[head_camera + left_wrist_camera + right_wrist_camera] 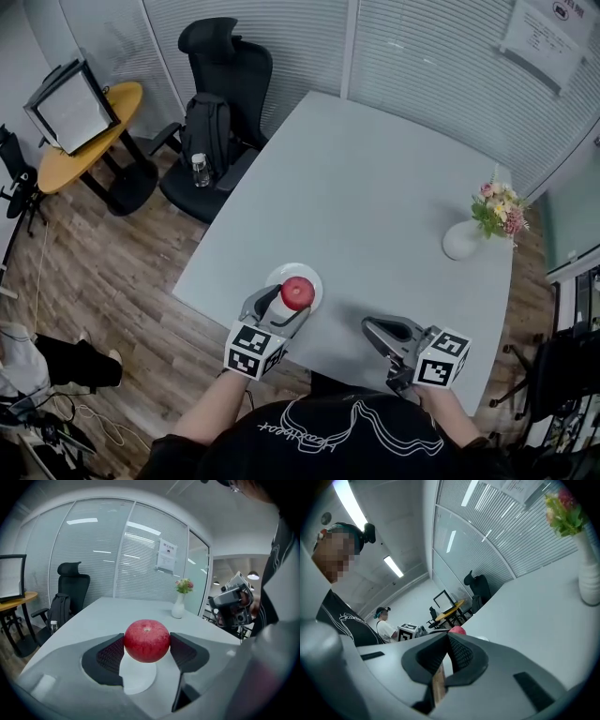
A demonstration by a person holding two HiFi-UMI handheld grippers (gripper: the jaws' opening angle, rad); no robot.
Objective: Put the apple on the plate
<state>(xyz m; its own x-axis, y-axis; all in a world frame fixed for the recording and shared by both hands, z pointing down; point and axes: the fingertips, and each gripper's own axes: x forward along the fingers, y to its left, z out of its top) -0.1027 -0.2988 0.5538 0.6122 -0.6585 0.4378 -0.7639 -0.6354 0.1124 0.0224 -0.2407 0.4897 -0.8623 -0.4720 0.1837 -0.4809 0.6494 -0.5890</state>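
Left claw clamped on red apple, apple gripped between both pads directly over white plate, near tabletop edge, right claw closed, empty, apart from plate.

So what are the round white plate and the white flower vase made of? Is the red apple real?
The round white plate is smooth and evenly white, so probably glazed ceramic, maybe plastic. The white flower vase is opaque and smooth, likely ceramic. The red apple has speckled, faintly shiny skin with a stem dimple. It looks real, but could be a good fake.
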